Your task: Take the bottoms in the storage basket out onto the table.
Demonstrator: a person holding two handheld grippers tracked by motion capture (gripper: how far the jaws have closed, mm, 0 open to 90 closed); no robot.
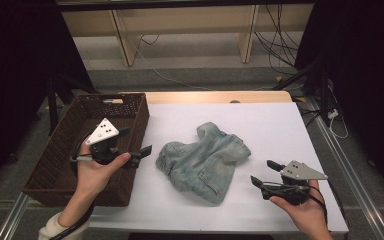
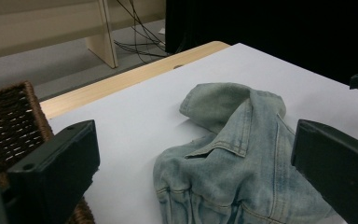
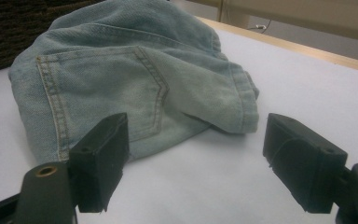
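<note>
A crumpled pair of light blue denim shorts [image 1: 203, 160] lies in the middle of the white table [image 1: 275, 125]. My left gripper [image 1: 136, 142] hovers over the basket's right rim, open, its jaws pointing right at the shorts [image 2: 233, 158]. My right gripper [image 1: 265, 173] is held near the table's front right, open, with its jaws aimed left at the shorts' back pocket [image 3: 116, 88]. Nothing is between either pair of jaws.
A dark brown wicker basket [image 1: 65, 150] stands at the table's left edge, partly off it. A wooden strip [image 1: 220, 96] runs along the table's far edge. Beyond it are wooden furniture legs and loose cables [image 1: 275, 45] on the floor.
</note>
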